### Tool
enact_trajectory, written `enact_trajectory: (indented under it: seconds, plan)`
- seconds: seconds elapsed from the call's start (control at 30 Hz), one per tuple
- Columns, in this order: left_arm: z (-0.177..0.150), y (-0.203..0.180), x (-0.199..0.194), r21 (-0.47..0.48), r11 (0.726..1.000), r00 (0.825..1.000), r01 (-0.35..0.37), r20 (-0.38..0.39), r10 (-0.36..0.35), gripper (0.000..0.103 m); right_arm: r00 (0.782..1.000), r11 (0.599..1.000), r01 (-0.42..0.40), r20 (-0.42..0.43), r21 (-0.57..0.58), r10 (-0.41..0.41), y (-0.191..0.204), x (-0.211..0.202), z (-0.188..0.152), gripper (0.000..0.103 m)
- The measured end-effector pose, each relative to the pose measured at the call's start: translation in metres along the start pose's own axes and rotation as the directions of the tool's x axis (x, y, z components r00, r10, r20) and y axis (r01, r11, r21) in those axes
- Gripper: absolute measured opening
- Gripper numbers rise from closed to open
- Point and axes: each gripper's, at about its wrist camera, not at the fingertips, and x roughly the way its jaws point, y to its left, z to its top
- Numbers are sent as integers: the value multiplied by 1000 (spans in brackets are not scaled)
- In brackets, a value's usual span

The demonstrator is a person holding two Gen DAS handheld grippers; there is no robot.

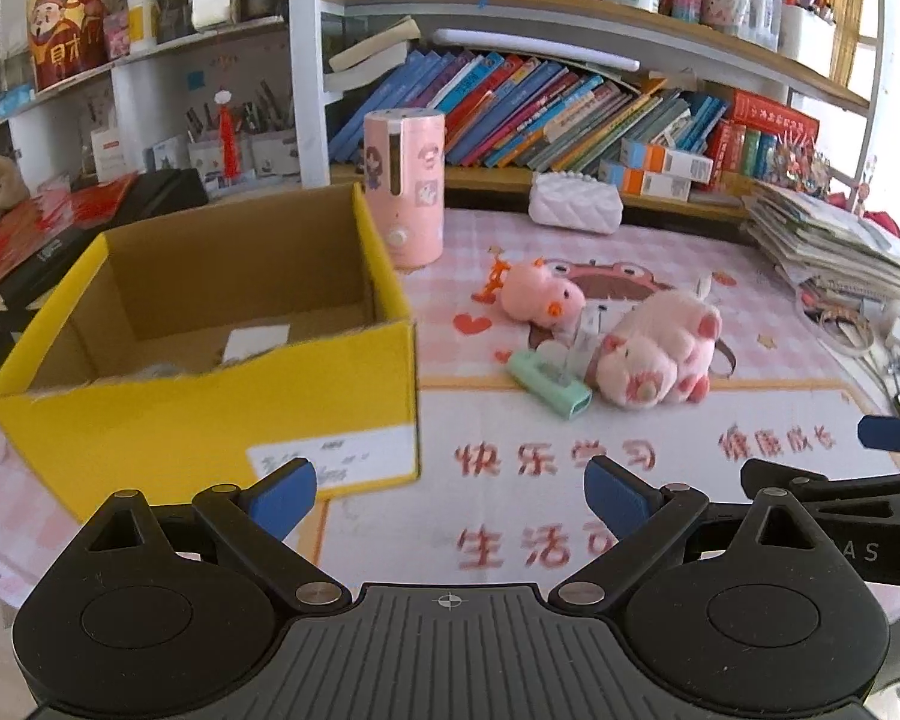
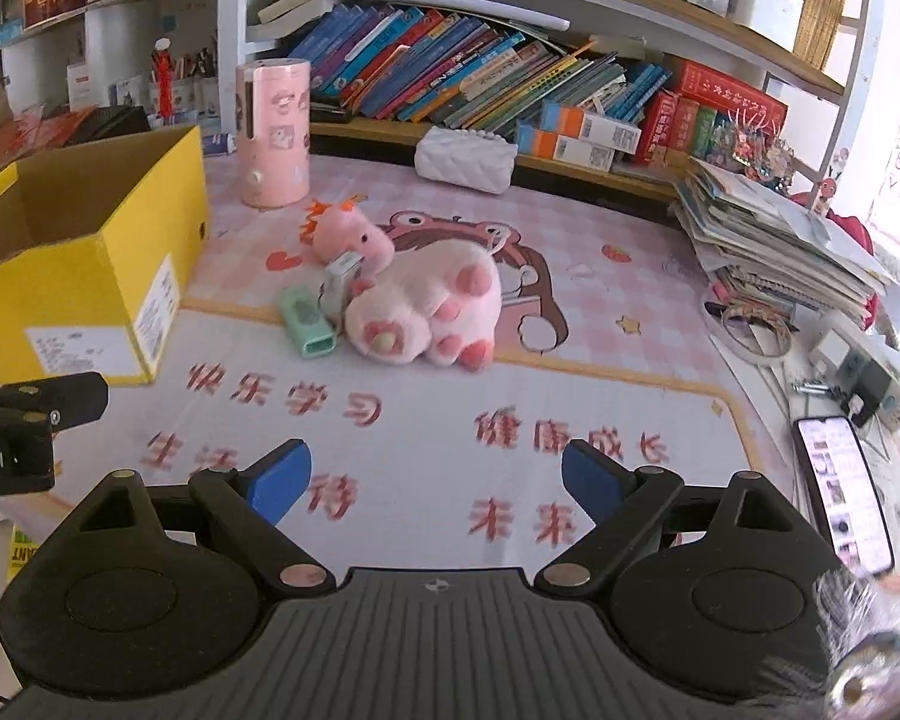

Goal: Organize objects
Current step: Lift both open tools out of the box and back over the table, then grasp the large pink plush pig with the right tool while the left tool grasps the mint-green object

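Note:
A big pink plush pig (image 1: 660, 354) (image 2: 432, 306) lies on the printed desk mat, a small pink plush (image 1: 540, 297) (image 2: 354, 237) behind it. A mint green device (image 1: 549, 384) (image 2: 306, 321) and a small clear box (image 2: 339, 282) lie against them. An open yellow cardboard box (image 1: 210, 396) (image 2: 84, 264) stands at the left, with a scrap of paper inside. My left gripper (image 1: 450, 495) hovers open in front of the box's near corner, nothing between its fingers. My right gripper (image 2: 435, 480) is open and empty over the mat, short of the toys.
A pink cylinder (image 1: 405, 186) (image 2: 273, 132) stands behind the box, a white quilted pouch (image 2: 465, 159) farther back. A stack of booklets (image 2: 774, 234), a power strip (image 2: 864, 366) and a phone (image 2: 843, 492) lie at the right. Bookshelves (image 2: 510, 78) line the back.

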Motion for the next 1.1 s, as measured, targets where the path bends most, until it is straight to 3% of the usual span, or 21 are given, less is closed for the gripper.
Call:
enact_trajectory:
  seconds: [0.23, 0.63, 0.9, 1.1]
  plan:
    - [15, -17, 17, -16, 1000, 1000, 21, -1, -21, 97, 998, 998, -59, -2, 36, 59, -26, 24, 18, 91]
    - [30, -46, 43, 7, 1000, 1000, -24, -17, 24, 96, 991, 987, -136, -11, 82, 137, -57, 62, 43, 91]
    - [33, -59, 64, 23, 999, 997, -42, -61, 43, 96, 978, 961, -204, -14, 186, 210, -79, 103, 63, 94]
    - [35, -67, 74, 46, 998, 995, -45, -84, 48, 96, 954, 924, -264, -68, 277, 292, -86, 150, 77, 97]
